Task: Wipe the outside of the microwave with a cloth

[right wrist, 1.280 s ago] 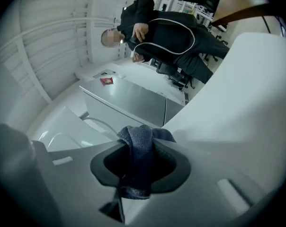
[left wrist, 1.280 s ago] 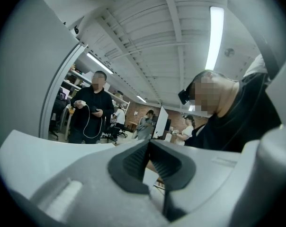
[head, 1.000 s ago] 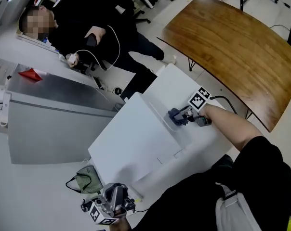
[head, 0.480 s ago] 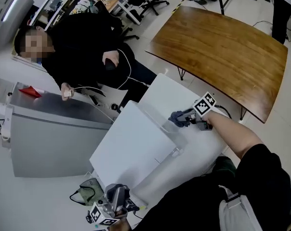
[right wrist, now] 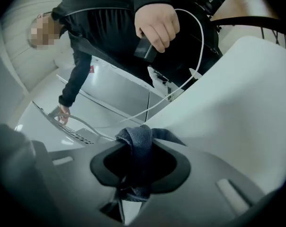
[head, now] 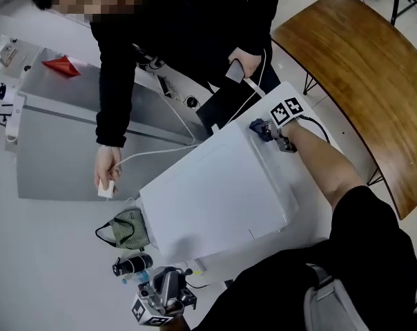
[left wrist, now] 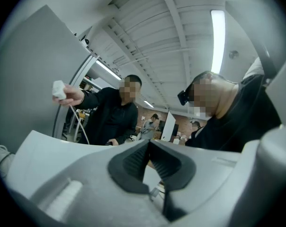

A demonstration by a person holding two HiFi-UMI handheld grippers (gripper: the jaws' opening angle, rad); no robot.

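The white microwave (head: pixel 215 192) fills the middle of the head view, its top face toward me. My right gripper (head: pixel 262 131) is at its far right corner, shut on a dark blue cloth (head: pixel 255 126) that rests against the white surface. The right gripper view has the cloth (right wrist: pixel 139 141) bunched between the jaws of that gripper (right wrist: pixel 138 151), beside the microwave's white wall (right wrist: pixel 237 98). Near the bottom edge of the head view, my left gripper (head: pixel 168 287) is off the microwave. Its jaws (left wrist: pixel 148 144) meet with nothing in them.
A person in black (head: pixel 188 26) stands on the far side, with a white plug (head: pixel 106 187) and cable in one hand and a dark object (right wrist: pixel 145 48) in the other. A grey cabinet (head: pixel 77 136), a green pouch (head: pixel 129 227) and a wooden table (head: pixel 360 67) surround the microwave.
My right gripper has carried the cloth along the microwave's top to its far corner. The person in black has stood up and come closer, holding the plug out.
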